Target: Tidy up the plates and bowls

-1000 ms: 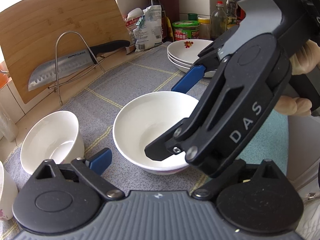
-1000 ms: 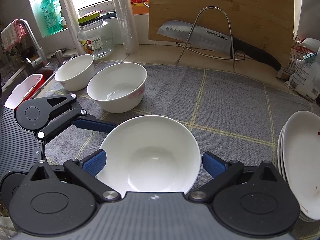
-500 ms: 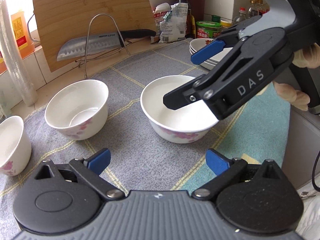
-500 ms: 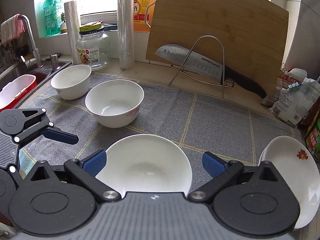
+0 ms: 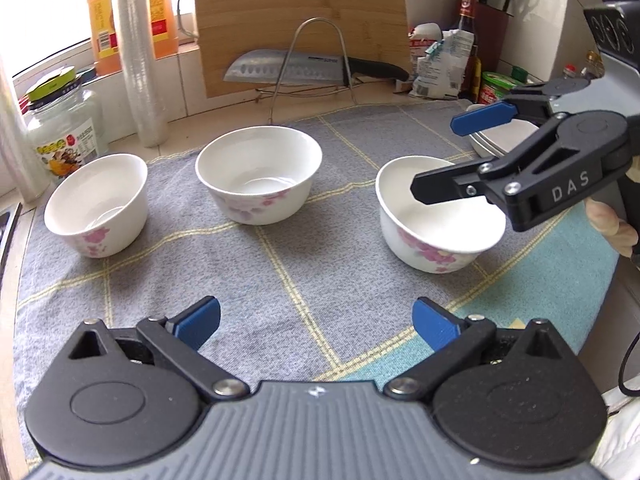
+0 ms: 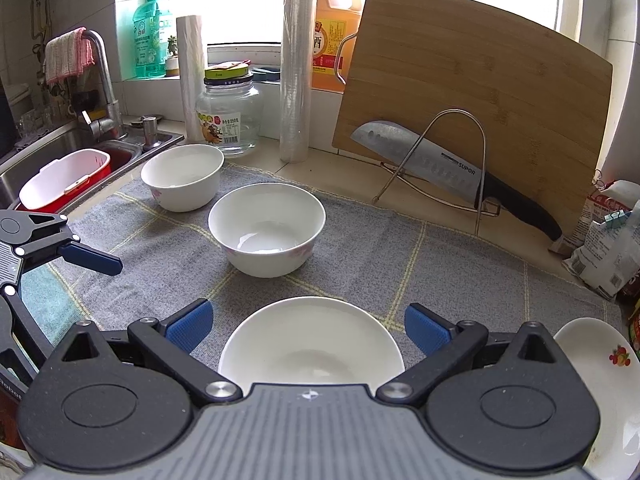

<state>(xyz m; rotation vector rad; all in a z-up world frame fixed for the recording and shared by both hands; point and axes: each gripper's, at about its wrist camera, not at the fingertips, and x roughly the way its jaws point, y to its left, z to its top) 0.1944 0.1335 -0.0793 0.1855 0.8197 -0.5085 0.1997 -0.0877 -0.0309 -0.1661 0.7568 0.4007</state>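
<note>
Three white bowls with pink flowers stand on the grey mat (image 5: pixel 280 272): a small one (image 5: pixel 96 204) at the left, a middle one (image 5: pixel 258 174), and a wide one (image 5: pixel 436 220) at the right. My left gripper (image 5: pixel 316 324) is open over bare mat, well short of them all. My right gripper (image 6: pixel 308 326) hangs open just above the wide bowl (image 6: pixel 312 344), whose rim shows between the blue pads; one black finger (image 5: pixel 440 190) reaches over its inside. A stack of white plates (image 6: pixel 592 360) lies to the right. A left fingertip (image 6: pixel 92 259) shows at the left edge.
A bamboo cutting board (image 6: pixel 472 92) leans on the back wall, with a knife (image 6: pixel 432 164) in a wire stand. A glass jar (image 6: pixel 230 120), film rolls and bottles line the sill. A sink with a red tub (image 6: pixel 64 176) lies far left. Food packets (image 6: pixel 608 248) crowd the right.
My left gripper has drawn back from the wide bowl and rolled level, so all three bowls now show. The right gripper stays over the wide bowl, tilted up a little.
</note>
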